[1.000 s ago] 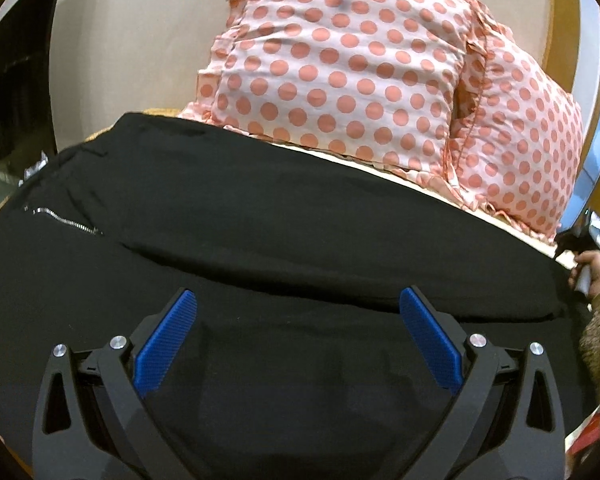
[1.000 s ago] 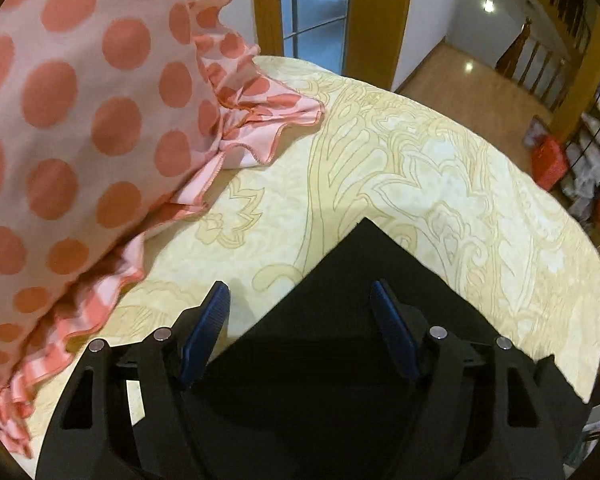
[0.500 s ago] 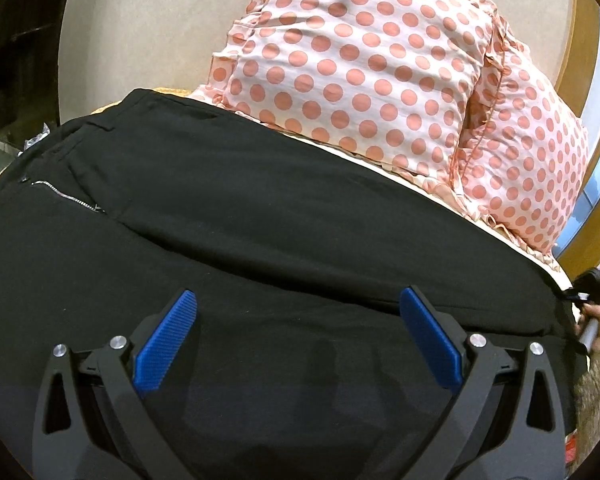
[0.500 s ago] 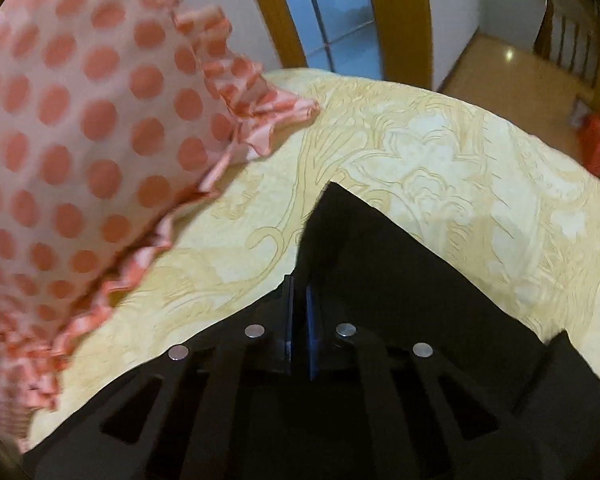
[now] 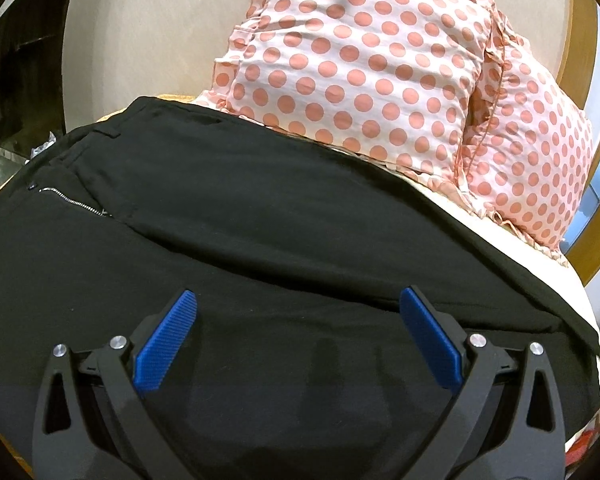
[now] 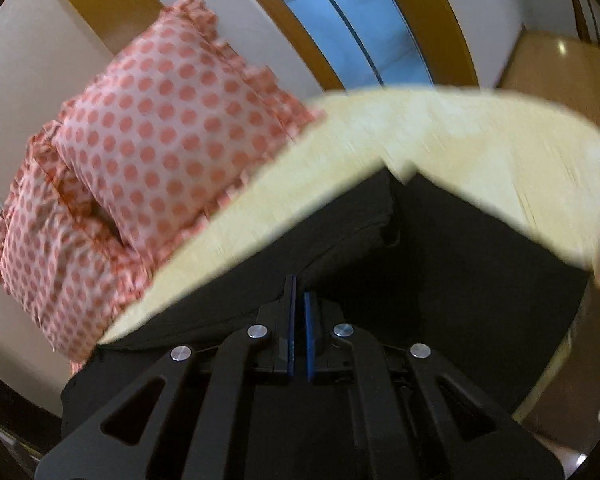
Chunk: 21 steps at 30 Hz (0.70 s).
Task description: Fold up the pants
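Note:
Black pants (image 5: 260, 220) lie spread across the bed in the left wrist view, with a silver zipper (image 5: 72, 202) and the waistband at the far left. My left gripper (image 5: 298, 334) is open and empty, hovering over the pants' near part. In the right wrist view my right gripper (image 6: 298, 300) is shut on the pants' leg end (image 6: 340, 240) and holds it lifted off the bed. The view is blurred by motion.
Two pink polka-dot pillows (image 5: 380, 68) lean against the wall behind the pants and show in the right wrist view (image 6: 152, 152). The yellow patterned bedsheet (image 6: 480, 160) lies under the pants. A wood-framed glass door (image 6: 352, 40) stands past the bed.
My right gripper has shut on the leg end and lifted it, swinging so the pillows and door come into view. My left gripper has stayed open over the pants.

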{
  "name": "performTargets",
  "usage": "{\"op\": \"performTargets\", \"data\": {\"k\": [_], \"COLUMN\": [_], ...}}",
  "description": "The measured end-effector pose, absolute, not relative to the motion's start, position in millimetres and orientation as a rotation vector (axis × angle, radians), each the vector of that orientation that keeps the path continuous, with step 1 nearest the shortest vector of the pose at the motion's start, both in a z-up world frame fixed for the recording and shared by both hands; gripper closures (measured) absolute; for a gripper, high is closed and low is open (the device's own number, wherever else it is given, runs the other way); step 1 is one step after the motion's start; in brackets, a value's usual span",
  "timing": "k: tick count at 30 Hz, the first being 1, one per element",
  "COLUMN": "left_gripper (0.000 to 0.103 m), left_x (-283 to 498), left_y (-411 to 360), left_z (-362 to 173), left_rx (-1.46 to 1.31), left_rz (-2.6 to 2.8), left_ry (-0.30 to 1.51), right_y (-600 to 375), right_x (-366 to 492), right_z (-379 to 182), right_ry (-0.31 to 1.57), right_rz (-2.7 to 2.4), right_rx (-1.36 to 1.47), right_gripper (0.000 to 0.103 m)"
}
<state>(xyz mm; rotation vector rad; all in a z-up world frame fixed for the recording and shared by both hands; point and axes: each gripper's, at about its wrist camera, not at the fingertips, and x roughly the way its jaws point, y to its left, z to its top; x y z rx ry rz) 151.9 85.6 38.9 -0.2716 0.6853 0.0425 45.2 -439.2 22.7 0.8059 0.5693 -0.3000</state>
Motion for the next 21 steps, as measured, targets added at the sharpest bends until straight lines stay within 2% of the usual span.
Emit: {"op": "performTargets", "data": {"k": [6, 9, 10, 11, 15, 16, 18, 19, 21], "left_gripper": [0.002, 0.002, 0.002, 0.002, 0.002, 0.002, 0.002, 0.002, 0.002], "left_x": [152.8, 150.3, 150.6, 150.8, 152.6, 152.9, 153.4, 154.5, 156.6], "left_y": [80.1, 80.5, 80.7, 80.4, 83.0, 83.0, 83.8, 84.8, 86.3], "left_z": [39.1, 40.2, 40.1, 40.2, 39.2, 39.1, 38.4, 37.8, 37.1], "left_rx": [-0.226, -0.222, -0.223, -0.224, -0.231, -0.233, -0.242, -0.247, -0.251], "left_rz": [0.041, 0.049, 0.049, 0.047, 0.040, 0.039, 0.037, 0.030, 0.001], "left_ry": [0.688, 0.672, 0.674, 0.676, 0.687, 0.689, 0.693, 0.700, 0.720], "right_y": [-451.3, -457.5, -460.0, -461.8, -462.9, -463.8, -466.6, -468.7, -472.0], "right_x": [42.5, 41.7, 40.6, 38.6, 41.8, 44.5, 51.2, 55.0, 54.8], "right_z": [13.4, 8.9, 5.9, 3.5, 4.1, 3.5, 0.9, -0.9, -1.5], "right_ry": [0.590, 0.587, 0.582, 0.573, 0.552, 0.551, 0.552, 0.554, 0.548], "right_rz": [-0.254, -0.245, -0.247, -0.253, -0.292, -0.301, -0.319, -0.327, -0.326], "right_rx": [0.924, 0.980, 1.006, 1.019, 0.974, 0.964, 0.951, 0.946, 0.945], "right_gripper": [0.096, 0.071, 0.057, 0.054, 0.056, 0.061, 0.080, 0.095, 0.099]}}
